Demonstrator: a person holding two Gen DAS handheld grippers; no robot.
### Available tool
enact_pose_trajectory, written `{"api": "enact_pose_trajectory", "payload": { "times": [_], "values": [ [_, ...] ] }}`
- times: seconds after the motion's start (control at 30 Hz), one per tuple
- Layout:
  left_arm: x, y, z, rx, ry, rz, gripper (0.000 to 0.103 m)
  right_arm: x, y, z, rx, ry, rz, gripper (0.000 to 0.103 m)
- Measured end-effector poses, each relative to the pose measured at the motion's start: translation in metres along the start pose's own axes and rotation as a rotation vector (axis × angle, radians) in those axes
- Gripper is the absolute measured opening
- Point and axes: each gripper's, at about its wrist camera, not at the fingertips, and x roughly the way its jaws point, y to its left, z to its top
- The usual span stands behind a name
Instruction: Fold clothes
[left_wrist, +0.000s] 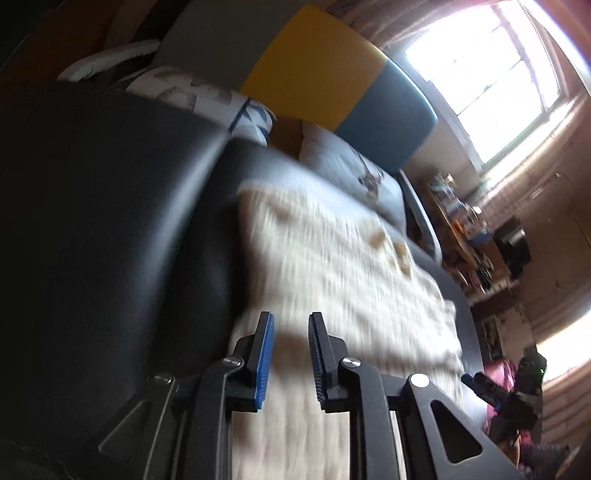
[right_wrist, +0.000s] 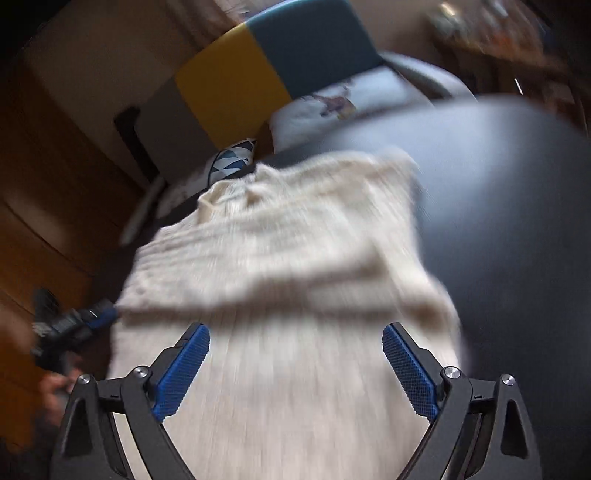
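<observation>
1. A black padded leather-look sofa (left_wrist: 122, 206) fills the left wrist view from nine o'clock to the centre; in the right wrist view its rounded cushion (right_wrist: 509, 206) bulges at three o'clock.
2. A cream ribbed knitted sweater (right_wrist: 280, 258) lies spread on the sofa seat, blurred, with a fold across its middle; in the left wrist view it (left_wrist: 332, 258) runs from centre to six o'clock.
3. A yellow and teal panel (left_wrist: 325, 62) stands at twelve o'clock, with pale printed cushions (left_wrist: 207, 99) below it.
4. The right gripper (right_wrist: 295, 369), at six o'clock above the sweater, has its blue-padded fingers spread wide, holding nothing.
5. The left gripper (left_wrist: 291, 354) shows a narrow gap between its fingers, nothing visibly pinched.
</observation>
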Motion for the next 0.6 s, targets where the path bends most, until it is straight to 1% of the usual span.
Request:
{"api": "enact_pose_trajectory", "payload": {
  "times": [0.13, 0.2, 0.27, 0.33, 0.37, 0.4, 0.47, 0.53, 0.57, 0.6],
  "values": [
    [-0.035, 0.018, -0.051, 0.003, 0.049, -0.054, 0.023, -0.049, -0.043, -0.063, 0.154, 0.039, 0.048, 0.096],
    [-0.049, 0.024, -0.071, 0.004, 0.076, -0.085, 0.024, -0.066, -0.062, -0.091, 0.233, 0.042, 0.092, 0.096],
    [-0.057, 0.029, -0.089, 0.002, 0.102, -0.106, 0.027, -0.080, -0.075, -0.111, 0.293, 0.022, 0.176, 0.096],
    [-0.064, 0.034, -0.107, 0.004, 0.129, -0.116, 0.029, -0.083, -0.082, -0.126, 0.342, 0.027, 0.289, 0.096],
    [-0.066, 0.036, -0.115, 0.003, 0.144, -0.120, 0.030, -0.080, -0.081, -0.131, 0.350, 0.040, 0.336, 0.096],
    [-0.067, 0.038, -0.123, 0.002, 0.158, -0.125, 0.031, -0.076, -0.077, -0.133, 0.344, 0.050, 0.364, 0.097],
    [-0.076, 0.042, -0.137, 0.001, 0.155, -0.149, 0.031, -0.068, -0.067, -0.134, 0.322, 0.069, 0.414, 0.097],
    [-0.082, 0.047, -0.147, -0.020, 0.159, -0.186, 0.035, -0.056, -0.055, -0.134, 0.291, 0.090, 0.447, 0.097],
    [-0.084, 0.050, -0.152, -0.041, 0.164, -0.216, 0.036, -0.051, -0.049, -0.134, 0.272, 0.095, 0.454, 0.099],
    [-0.084, 0.053, -0.156, -0.056, 0.172, -0.244, 0.037, -0.048, -0.043, -0.132, 0.252, 0.094, 0.452, 0.103]
  ]
}}
